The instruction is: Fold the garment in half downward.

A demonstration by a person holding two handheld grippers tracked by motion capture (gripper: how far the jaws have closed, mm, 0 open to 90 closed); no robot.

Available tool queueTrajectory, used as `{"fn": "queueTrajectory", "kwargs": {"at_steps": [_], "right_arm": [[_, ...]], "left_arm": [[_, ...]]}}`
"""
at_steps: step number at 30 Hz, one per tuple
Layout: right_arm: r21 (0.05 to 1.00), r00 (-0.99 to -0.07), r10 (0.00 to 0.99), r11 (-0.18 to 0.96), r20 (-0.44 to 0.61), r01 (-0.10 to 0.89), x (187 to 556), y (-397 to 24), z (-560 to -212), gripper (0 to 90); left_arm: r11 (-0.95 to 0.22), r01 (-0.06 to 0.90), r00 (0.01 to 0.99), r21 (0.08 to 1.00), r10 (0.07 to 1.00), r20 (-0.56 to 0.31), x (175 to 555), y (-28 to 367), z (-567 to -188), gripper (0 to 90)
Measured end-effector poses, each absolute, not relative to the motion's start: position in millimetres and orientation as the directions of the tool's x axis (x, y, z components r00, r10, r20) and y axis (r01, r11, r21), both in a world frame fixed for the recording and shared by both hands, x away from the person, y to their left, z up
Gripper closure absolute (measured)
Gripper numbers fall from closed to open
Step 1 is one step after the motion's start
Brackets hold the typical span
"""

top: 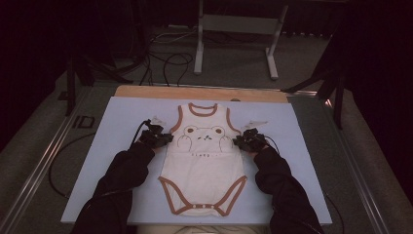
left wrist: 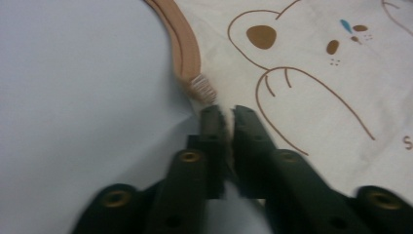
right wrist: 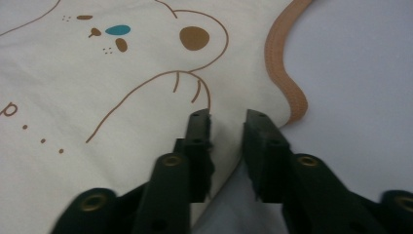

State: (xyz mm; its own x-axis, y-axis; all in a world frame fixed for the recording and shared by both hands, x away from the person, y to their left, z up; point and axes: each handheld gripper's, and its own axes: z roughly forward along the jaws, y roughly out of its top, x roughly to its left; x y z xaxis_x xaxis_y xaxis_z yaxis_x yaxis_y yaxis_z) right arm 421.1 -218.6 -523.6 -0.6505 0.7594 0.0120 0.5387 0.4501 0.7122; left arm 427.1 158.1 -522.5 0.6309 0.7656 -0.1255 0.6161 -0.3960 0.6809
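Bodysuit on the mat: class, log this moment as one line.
bodysuit flat on mat | left claw shut on side edge below armhole | right claw open, straddling opposite edge

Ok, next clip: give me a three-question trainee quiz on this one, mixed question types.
1. True or false: the left gripper has its jaws nearly closed on the edge of the bodysuit.
2. The right gripper has its jaws: A) clamped flat on the brown trim, B) apart, straddling the cloth edge, C) lifted off the mat.
3. What animal face is printed on the chest?

Key: 1 true. 2 B. 3 a bear, drawn in brown outline.
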Motion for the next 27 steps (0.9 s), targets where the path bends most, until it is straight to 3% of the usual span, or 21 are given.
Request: {"fn": "queueTrajectory", "kwargs": {"at_steps": [5,27], "right_arm": [[0.704,-0.669,0.743,0.481,-0.011,0.522,420.0,-213.4,-522.1,87.4],[0.74,-0.703,0.709,0.505,-0.061,0.445,386.8,-221.1,-494.9,87.8]], "left_arm": [[-0.415,0.614,0.63,0.671,0.77,-0.1,426.3,153.8,-519.9,90.0],[-0.417,0.567,0.686,0.711,0.717,-0.127,389.1,167.0,-483.0,90.0]]}}
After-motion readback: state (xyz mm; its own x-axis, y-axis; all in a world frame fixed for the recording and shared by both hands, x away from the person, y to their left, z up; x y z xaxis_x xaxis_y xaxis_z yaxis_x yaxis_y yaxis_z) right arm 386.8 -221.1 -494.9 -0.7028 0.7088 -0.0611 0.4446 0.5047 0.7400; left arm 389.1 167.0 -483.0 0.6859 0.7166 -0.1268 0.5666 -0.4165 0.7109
